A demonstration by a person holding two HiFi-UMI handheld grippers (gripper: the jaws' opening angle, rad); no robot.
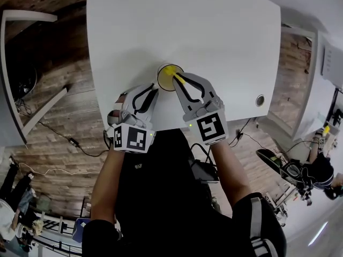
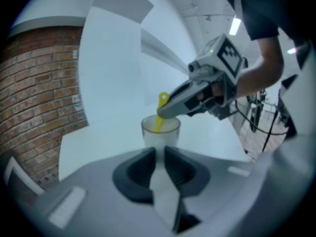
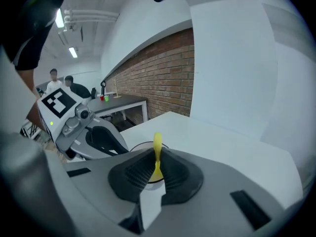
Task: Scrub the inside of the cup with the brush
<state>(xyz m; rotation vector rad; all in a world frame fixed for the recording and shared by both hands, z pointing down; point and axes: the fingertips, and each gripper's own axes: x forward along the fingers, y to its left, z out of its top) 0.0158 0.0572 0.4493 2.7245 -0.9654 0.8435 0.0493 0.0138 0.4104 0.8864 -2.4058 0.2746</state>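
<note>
A white bench is seen from above, with a pale, translucent cup set upright near its front edge, just ahead of the person's body. The cup is flanked by two hand-held grippers. The left gripper is brought up to the cup's near left side. In the left gripper view its dark fingers are set narrowly apart, with only a slim pale slit left between them and the cup directly past their tips. Whether the cup is actually pinched cannot be told. The right gripper is angled down over the cup's rim from the right. A yellow brush is clamped by its handle between the right fingers, as is shown plainly in the right gripper view. The brush's lower end is dipped inside the cup, while the looped top of the handle is left standing above the fingers. A brick wall is seen beyond the bench.
</note>
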